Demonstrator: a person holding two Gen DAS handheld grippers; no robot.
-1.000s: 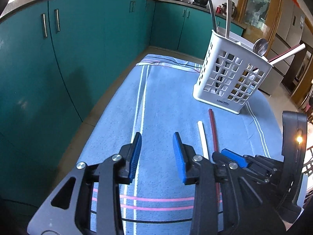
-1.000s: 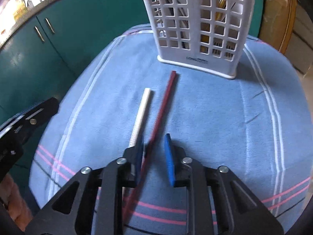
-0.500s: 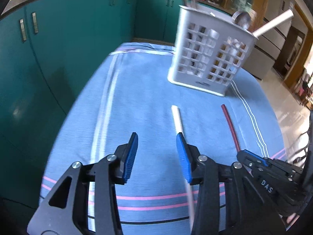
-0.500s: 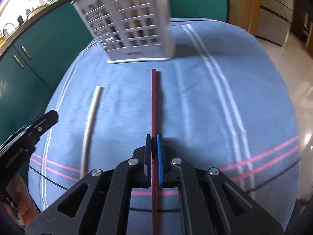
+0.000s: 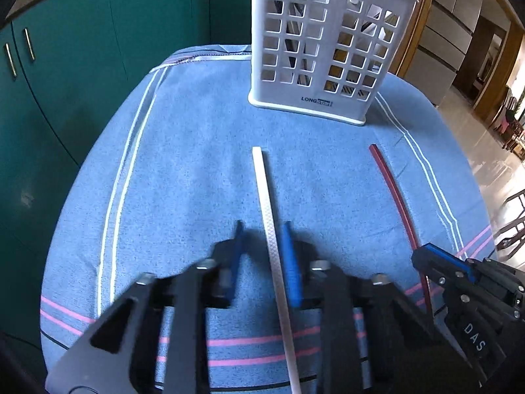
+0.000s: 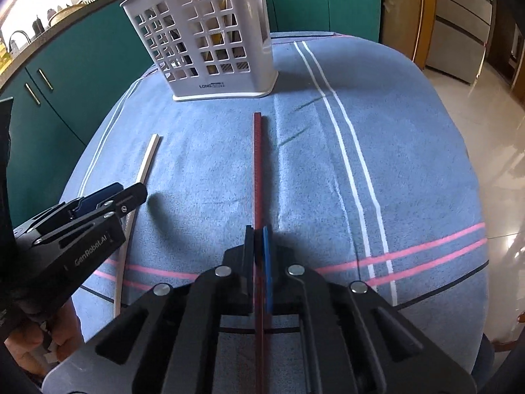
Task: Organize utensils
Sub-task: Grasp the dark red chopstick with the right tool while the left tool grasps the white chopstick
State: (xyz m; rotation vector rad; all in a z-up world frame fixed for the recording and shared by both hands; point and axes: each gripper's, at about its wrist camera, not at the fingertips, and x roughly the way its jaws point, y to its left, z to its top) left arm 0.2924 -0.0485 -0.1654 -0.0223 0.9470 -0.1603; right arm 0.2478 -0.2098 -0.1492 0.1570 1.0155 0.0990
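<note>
Since a second ago, your left gripper point(image 5: 262, 256) has shifted over to straddle the white square-section chopstick point(image 5: 267, 216), which then lay outside its jaws. Around you, teal kitchen cabinets point(image 5: 98, 42) curve behind the blue striped towel-covered table point(image 5: 183, 151), where a white perforated plastic utensil basket point(image 5: 321, 49) stands upright at the far end. Both chopsticks lie flat on the cloth, well apart, their long axes pointing away from you toward the basket. Your left jaws are closing with the white stick between them, the right pad point(image 5: 292, 262) against it, the left blurred and still apart. Your right gripper point(image 6: 259, 246) is clamped tight on the dark red chopstick point(image 6: 257, 164).
</note>
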